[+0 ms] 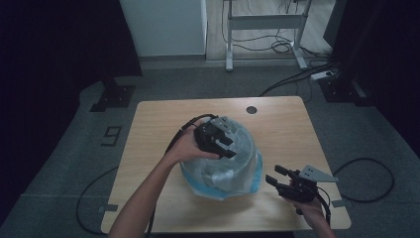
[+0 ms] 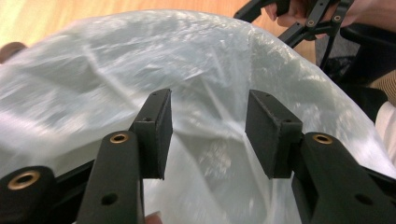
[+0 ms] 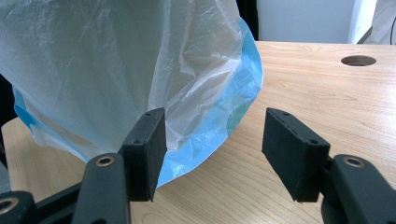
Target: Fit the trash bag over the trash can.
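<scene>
One table (image 1: 163,116), one bag (image 1: 233,163), two grippers, two hands. Bag: clear plastic puffed into a dome w/ a blue rim, sitting on the table slightly right of centre, toward the near edge. Left gripper (image 1: 218,140) lies on top of the dome, held by the left hand (image 1: 185,148); jaws part open, w/ film bulging between them in the left gripper view (image 2: 208,135). Can't tell whether the pads actually pinch the film. Right gripper (image 1: 282,181) is by the near right edge, just right of the bag, in the right hand (image 1: 309,206); jaws apart, nothing between them. High view gives the whole layout plus a round hole (image 1: 251,109) in the tabletop at the far side, floor cables and a desk frame beyond. Left gripper view gives the wrinkles of the film close up, w/ the right gripper farther off at top right. Right gripper view (image 3: 212,154) gives the blue rim (image 3: 219,126) resting on the wood beside its left pad, not touching as far as I can tell, and the hole again.
</scene>
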The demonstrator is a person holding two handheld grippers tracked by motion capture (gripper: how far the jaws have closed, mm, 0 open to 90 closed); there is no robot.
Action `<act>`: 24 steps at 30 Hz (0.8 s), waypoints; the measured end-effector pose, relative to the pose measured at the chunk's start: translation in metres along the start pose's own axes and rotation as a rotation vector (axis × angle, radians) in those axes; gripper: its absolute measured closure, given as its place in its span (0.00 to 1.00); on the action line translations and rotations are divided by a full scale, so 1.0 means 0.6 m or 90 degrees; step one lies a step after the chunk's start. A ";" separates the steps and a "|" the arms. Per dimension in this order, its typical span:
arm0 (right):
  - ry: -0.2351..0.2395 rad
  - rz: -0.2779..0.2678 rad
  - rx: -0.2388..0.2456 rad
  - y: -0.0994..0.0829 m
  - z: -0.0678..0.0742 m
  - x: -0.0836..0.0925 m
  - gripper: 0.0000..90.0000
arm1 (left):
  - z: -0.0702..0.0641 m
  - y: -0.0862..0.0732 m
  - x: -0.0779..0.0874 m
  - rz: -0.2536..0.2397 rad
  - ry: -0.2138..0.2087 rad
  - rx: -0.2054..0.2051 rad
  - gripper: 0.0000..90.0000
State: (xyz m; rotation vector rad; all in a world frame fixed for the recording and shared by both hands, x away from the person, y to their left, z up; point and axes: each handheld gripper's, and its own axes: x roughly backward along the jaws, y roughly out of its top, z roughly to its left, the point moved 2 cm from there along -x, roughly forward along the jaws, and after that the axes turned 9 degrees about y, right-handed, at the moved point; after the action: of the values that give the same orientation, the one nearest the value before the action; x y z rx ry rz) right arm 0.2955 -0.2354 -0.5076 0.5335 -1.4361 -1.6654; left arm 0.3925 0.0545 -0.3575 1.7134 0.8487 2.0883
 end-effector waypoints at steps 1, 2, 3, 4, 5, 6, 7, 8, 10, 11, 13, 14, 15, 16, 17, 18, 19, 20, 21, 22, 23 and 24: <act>0.000 0.000 0.000 0.000 0.000 0.000 0.43 | 0.003 -0.004 0.006 -0.001 0.003 0.003 0.56; 0.000 0.001 0.001 0.000 0.001 -0.001 0.43 | 0.005 -0.009 0.010 -0.001 0.006 0.005 0.57; 0.000 0.002 0.002 0.000 0.001 -0.001 0.43 | 0.007 -0.013 0.013 0.002 0.007 0.008 0.57; 0.000 0.003 0.001 -0.001 0.001 -0.002 0.43 | 0.008 -0.018 0.015 0.007 0.008 0.010 0.57; 0.001 0.003 0.000 -0.001 0.001 -0.003 0.43 | 0.009 -0.022 0.016 0.011 0.008 0.010 0.57; 0.001 0.004 0.000 -0.001 0.001 -0.003 0.43 | 0.009 -0.025 0.016 0.015 0.008 0.013 0.57; 0.001 0.005 0.001 -0.001 0.001 -0.004 0.43 | 0.010 -0.029 0.015 0.020 0.008 0.015 0.58; 0.001 0.005 0.001 -0.001 0.002 -0.004 0.43 | 0.011 -0.032 0.014 0.027 0.007 0.015 0.58; 0.002 0.005 0.001 -0.001 0.002 -0.005 0.43 | 0.012 -0.036 0.008 0.040 0.003 0.017 0.58; 0.002 0.005 0.001 -0.001 0.002 -0.005 0.43 | 0.012 -0.038 0.004 0.046 0.000 0.019 0.58; 0.001 0.005 0.002 -0.001 0.002 -0.005 0.43 | 0.014 -0.040 -0.002 0.062 -0.006 0.018 0.59; 0.000 0.005 0.001 -0.001 0.002 -0.004 0.43 | 0.014 -0.041 -0.005 0.067 -0.007 0.017 0.59; 0.000 0.004 0.000 -0.001 0.001 -0.003 0.43 | 0.014 -0.041 -0.007 0.070 -0.009 0.019 0.59; -0.001 0.003 0.000 -0.001 0.000 -0.002 0.43 | 0.014 -0.041 -0.009 0.073 -0.010 0.021 0.59; -0.001 0.003 0.000 -0.001 0.000 -0.002 0.43 | 0.015 -0.041 -0.010 0.077 -0.011 0.020 0.59; -0.001 0.003 0.000 -0.001 -0.001 -0.001 0.43 | 0.015 -0.041 -0.012 0.079 -0.013 0.021 0.59; -0.002 0.002 0.000 -0.001 -0.001 -0.001 0.43 | 0.014 -0.042 -0.013 0.082 -0.013 0.022 0.59; -0.002 0.002 0.000 -0.001 -0.001 -0.001 0.43 | 0.014 -0.042 -0.013 0.084 -0.012 0.021 0.59; -0.002 0.002 0.000 -0.001 -0.001 -0.001 0.43 | 0.014 -0.042 -0.014 0.085 -0.012 0.021 0.59; -0.002 0.002 0.001 -0.001 -0.001 0.000 0.43 | 0.014 -0.042 -0.014 0.083 -0.010 0.021 0.59; -0.002 0.002 0.000 -0.001 -0.001 0.000 0.43 | 0.014 -0.042 -0.012 0.079 -0.008 0.022 0.58; -0.002 0.001 0.000 -0.001 -0.001 0.000 0.43 | 0.014 -0.043 -0.009 0.069 -0.004 0.025 0.57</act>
State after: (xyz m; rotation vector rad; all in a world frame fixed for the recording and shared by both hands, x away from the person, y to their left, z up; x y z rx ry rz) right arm 0.2957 -0.2356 -0.5080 0.5291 -1.4391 -1.6653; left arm 0.3983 0.0735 -0.3769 1.8242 0.8161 2.1471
